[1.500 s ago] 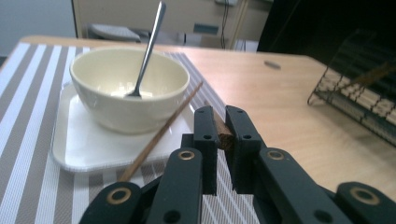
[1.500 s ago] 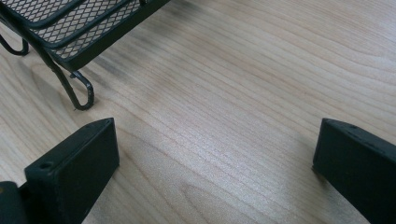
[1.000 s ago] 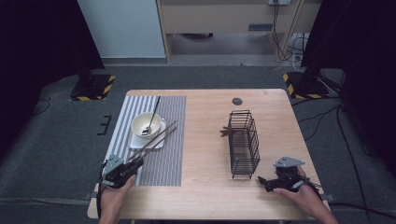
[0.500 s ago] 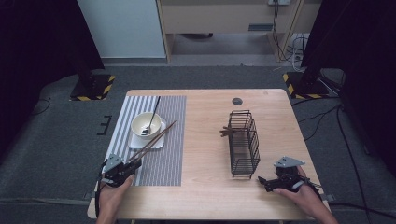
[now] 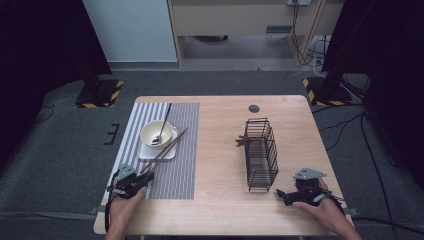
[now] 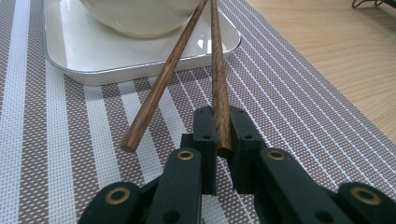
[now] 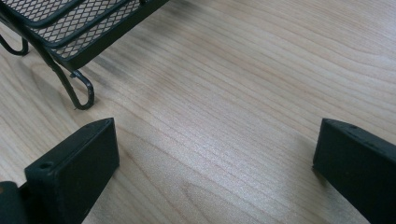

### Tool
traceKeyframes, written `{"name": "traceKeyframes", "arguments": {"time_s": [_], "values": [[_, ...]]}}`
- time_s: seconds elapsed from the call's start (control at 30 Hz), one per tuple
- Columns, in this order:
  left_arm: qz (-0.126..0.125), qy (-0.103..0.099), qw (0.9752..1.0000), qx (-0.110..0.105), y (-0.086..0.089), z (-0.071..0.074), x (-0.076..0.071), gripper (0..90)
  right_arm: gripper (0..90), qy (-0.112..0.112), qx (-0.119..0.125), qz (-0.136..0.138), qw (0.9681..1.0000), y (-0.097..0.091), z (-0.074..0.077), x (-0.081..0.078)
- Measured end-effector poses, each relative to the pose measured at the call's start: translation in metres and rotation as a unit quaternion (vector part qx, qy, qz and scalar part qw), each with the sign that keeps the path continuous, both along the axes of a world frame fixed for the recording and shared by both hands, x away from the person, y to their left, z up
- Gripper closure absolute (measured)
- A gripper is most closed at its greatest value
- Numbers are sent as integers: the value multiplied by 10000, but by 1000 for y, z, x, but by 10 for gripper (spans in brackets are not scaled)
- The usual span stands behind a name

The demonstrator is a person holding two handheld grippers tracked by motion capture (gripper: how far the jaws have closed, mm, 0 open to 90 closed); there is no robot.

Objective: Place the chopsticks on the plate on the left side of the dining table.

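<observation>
My left gripper (image 6: pixel 223 135) has its jaws clamped on the near end of one brown wooden chopstick (image 6: pixel 219 79), which slants up against the cream ceramic bowl (image 5: pixel 157 134) on the striped grey placemat (image 5: pixel 177 165). A second chopstick (image 6: pixel 163 79) lies loose beside it. My right gripper (image 7: pixel 215 163) rests with jaws apart on the light wooden table (image 7: pixel 243 93), near the black wire basket (image 5: pixel 261 147).

Left gripper (image 6: pixel 223 140): matt black plastic, brass-looking rivets, clamping one smooth brown wooden chopstick (image 6: pixel 219 79). Ahead of it, a glossy white tray (image 6: pixel 116 65) is reflecting light on a woven striped mat (image 6: pixel 289 116). Beside the right gripper (image 7: pixel 215 158): black wire-mesh rack (image 7: pixel 70 28), satin wood-grain table (image 7: pixel 243 84).
</observation>
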State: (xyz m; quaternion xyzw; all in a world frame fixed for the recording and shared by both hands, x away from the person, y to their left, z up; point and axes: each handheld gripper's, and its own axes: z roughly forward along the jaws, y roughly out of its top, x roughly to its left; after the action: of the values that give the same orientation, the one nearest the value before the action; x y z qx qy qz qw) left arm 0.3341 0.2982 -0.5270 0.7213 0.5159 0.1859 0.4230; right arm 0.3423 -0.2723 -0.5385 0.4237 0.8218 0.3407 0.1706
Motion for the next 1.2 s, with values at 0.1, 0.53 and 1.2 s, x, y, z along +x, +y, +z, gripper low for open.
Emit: {"name": "traceKeyframes", "arguments": {"time_s": [0.1, 0.53, 1.2], "values": [[32, 62, 10000, -33, 0, -1, 1, 827, 2, -2, 0, 1, 10000, 0, 0, 0], [-2, 212, 9998, 3, -1, -5, 3, 825, 2, -6, -4, 6, 10000, 0, 0, 0], [46, 287, 9996, -50, -3, -4, 4, 840, 2, -1, 0, 1, 10000, 0, 0, 0]]}}
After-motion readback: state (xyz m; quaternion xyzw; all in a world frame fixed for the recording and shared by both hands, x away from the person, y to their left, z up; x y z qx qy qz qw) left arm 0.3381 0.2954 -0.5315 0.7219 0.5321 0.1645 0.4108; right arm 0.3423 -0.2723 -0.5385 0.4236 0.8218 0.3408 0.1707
